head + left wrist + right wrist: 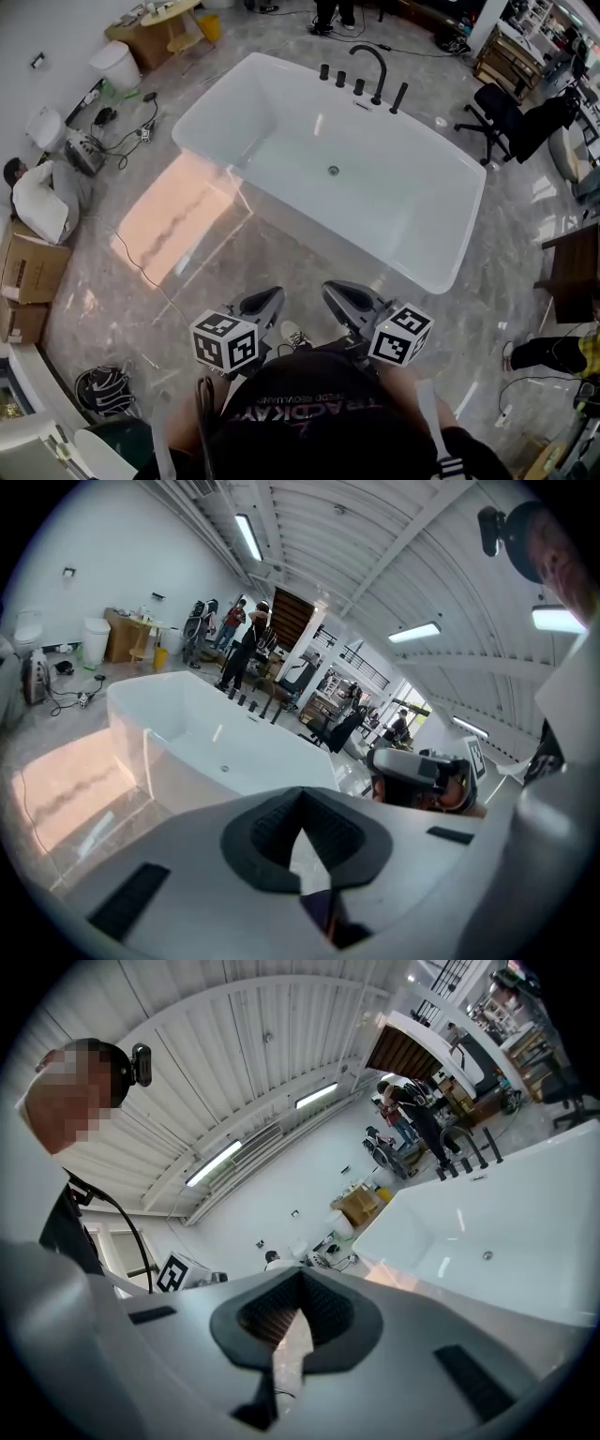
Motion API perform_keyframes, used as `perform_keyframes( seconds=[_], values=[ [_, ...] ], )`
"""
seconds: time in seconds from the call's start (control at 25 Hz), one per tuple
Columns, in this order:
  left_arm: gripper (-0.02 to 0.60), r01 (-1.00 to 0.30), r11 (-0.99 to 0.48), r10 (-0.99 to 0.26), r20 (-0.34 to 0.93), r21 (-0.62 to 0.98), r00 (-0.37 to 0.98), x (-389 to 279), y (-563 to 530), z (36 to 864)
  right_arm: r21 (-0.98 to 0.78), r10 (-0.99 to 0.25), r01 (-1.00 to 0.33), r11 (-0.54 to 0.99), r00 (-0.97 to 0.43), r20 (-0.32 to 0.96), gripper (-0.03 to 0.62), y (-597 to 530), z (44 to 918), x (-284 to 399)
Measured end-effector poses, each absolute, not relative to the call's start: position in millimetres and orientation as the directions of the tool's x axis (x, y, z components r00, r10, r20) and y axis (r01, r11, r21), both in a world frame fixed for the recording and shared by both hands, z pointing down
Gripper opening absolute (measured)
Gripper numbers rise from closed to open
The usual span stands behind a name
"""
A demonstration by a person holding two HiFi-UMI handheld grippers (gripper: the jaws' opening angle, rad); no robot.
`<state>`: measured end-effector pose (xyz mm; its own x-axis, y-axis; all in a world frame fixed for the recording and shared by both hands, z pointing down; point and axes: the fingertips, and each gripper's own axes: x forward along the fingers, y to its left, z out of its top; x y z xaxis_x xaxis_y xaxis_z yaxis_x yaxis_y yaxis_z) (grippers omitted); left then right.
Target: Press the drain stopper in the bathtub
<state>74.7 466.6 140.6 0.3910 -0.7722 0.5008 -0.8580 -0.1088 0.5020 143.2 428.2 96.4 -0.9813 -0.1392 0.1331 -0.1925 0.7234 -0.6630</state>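
- Dark garment (309, 417), just behind the fingers of the left gripper (272, 296) and right gripper (334, 291): one line of pale capitals, upside down, too blurred to read surely.
- Beyond the fingers: nothing legible.

open showroom hall: bathtub (281, 141), toilet (45, 127)

Showroom hall: grey marble floor (112, 300), white wall (47, 28), ribbed white ceiling (375, 536)
Landmark, white toilet (117, 64) against the wall: just beside it, wooden table (169, 23) and yellow bin (210, 26); near it, black cables (131, 131) on the floor and a pink patch of light (173, 211); farther along the same wall, cardboard boxes (28, 272); well apart across the room, black office chair (511, 117); overhead, strip lights (248, 536)
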Motion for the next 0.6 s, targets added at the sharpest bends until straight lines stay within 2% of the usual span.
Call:
perform_keyframes(
  seconds=[0.32, 0.6],
  values=[
    [0.003, -0.846, -0.112, -0.767, 0.496, 0.522, 0.408, 67.0, 466.5, 144.0, -0.661, -0.158, -0.227, 0.715, -0.974, 0.164, 0.012, 425.4, 99.1, 139.4],
    [0.003, -0.850, -0.078, -0.778, 0.501, 0.522, 0.379, 51.1, 460.5, 141.9, -0.671, -0.131, -0.206, 0.712, -0.978, 0.162, 0.012, 415.9, 99.2, 124.4]
  ],
)
